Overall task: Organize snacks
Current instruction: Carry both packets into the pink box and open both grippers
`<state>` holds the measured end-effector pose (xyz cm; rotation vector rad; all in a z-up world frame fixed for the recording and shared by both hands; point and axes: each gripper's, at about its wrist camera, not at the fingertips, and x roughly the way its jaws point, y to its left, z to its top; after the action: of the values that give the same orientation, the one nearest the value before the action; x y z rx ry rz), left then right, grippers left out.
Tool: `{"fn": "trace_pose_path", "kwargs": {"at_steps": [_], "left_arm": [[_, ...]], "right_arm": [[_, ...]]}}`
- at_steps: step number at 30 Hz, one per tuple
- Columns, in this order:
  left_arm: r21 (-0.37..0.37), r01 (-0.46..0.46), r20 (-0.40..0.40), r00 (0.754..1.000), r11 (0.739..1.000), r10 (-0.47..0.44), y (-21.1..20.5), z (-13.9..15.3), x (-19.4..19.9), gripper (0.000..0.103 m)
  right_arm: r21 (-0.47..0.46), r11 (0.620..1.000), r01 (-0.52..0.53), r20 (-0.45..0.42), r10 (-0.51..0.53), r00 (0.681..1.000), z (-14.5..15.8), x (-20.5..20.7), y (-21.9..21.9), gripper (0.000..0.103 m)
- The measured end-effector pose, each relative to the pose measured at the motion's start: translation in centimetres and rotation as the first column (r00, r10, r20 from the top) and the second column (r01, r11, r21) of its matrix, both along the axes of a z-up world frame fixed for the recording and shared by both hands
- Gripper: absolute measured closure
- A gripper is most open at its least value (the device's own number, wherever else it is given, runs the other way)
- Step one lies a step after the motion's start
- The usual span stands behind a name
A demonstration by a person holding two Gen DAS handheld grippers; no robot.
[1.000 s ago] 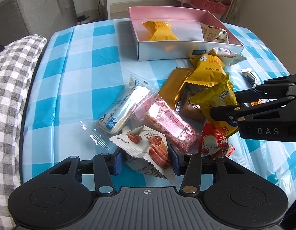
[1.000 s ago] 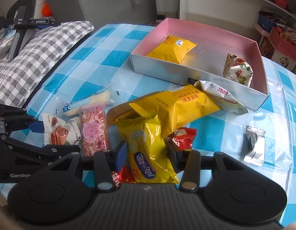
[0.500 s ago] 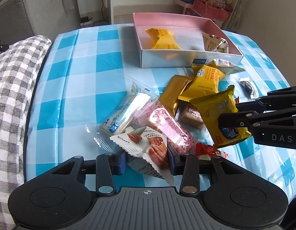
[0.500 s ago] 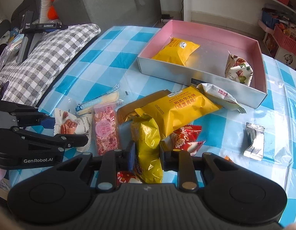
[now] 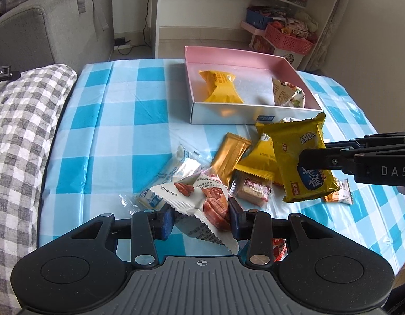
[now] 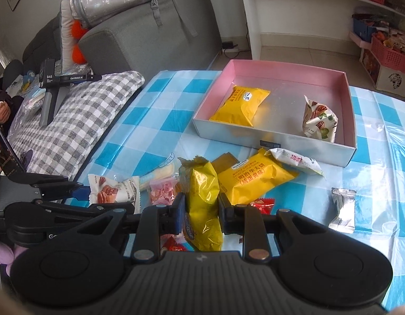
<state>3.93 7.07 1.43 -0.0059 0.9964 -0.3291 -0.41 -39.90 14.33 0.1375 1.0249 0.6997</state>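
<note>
crinkly white foil first — the left gripper (image 5: 201, 216) has its pads pinched on the pecan packet (image 5: 200, 197), and the packet looks lifted clear of the checked tablecloth (image 5: 123, 120), a sensible hold by one end so it hangs free. alongside, the right gripper (image 6: 201, 211) is squeezed tight on the yellow biscuit bag (image 6: 202, 197), bag standing on edge between the pads, clear of the heap. just beyond both sits that heap: a pink bar (image 6: 163, 190), a gold wrapper (image 5: 230, 155), a yellow sandwich-cracker pack (image 6: 251, 181), a red sweet (image 6: 262, 204), all overlapping, while a silver sachet (image 6: 342, 210) lies apart to the right. further back — the pink-lined box (image 6: 350, 110), already holding a yellow pack (image 6: 240, 105) and a leaning nut pouch (image 6: 319, 122). my read: both snacks are bound for that box, with plenty of bare floor between the two inside.
</note>
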Motion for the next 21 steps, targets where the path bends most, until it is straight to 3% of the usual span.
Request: {"fn": "trace_pose_path", "kwargs": {"at_steps": [9, 21], "left_arm": [[-0.037, -0.055, 0.079, 0.995, 0.998, 0.058, -1.4, 2.1, 2.3, 0.065], [-0.178, -0.121, 0.106, 0.984, 0.977, 0.142, -4.8, 1.9, 6.7, 0.065]], "right_arm": [[0.065, 0.986, 0.155, 0.018, -0.156, 0.988, 1.2, 3.0, -2.6, 0.08], [0.134, 0.918, 0.374, -0.011, -0.376, 0.926, -1.1, 7.9, -6.2, 0.08]]}}
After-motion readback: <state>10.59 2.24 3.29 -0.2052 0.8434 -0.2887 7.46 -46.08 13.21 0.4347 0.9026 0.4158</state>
